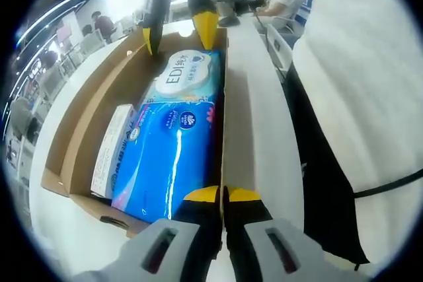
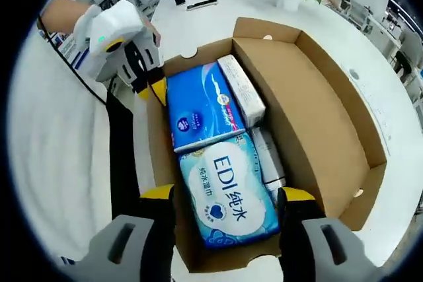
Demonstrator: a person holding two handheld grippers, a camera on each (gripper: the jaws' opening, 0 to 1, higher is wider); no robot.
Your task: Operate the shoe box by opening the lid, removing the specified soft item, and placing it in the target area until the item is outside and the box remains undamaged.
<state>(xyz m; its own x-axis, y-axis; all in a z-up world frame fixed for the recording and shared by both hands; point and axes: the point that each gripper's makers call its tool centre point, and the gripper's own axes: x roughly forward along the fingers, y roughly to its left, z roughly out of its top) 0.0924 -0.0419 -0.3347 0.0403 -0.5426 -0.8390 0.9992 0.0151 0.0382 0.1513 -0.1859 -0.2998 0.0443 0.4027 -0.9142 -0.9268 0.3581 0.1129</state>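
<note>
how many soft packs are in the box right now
2, lying end to end along one wall of the box: the EDI pack between the right tongs, and the blue pack beyond it, nearer the left tongs. More could lie underneath.

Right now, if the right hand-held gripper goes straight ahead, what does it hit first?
Probably the EDI wipes pack: the open right hand-held gripper straddles it inside the box, so it should meet that pack first. Depth is unclear.

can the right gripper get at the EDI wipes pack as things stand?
Probably yes. The shoe box lid is already open, the right gripper is open with its jaws straddling the EDI wipes pack, and nothing covers the pack.
</note>
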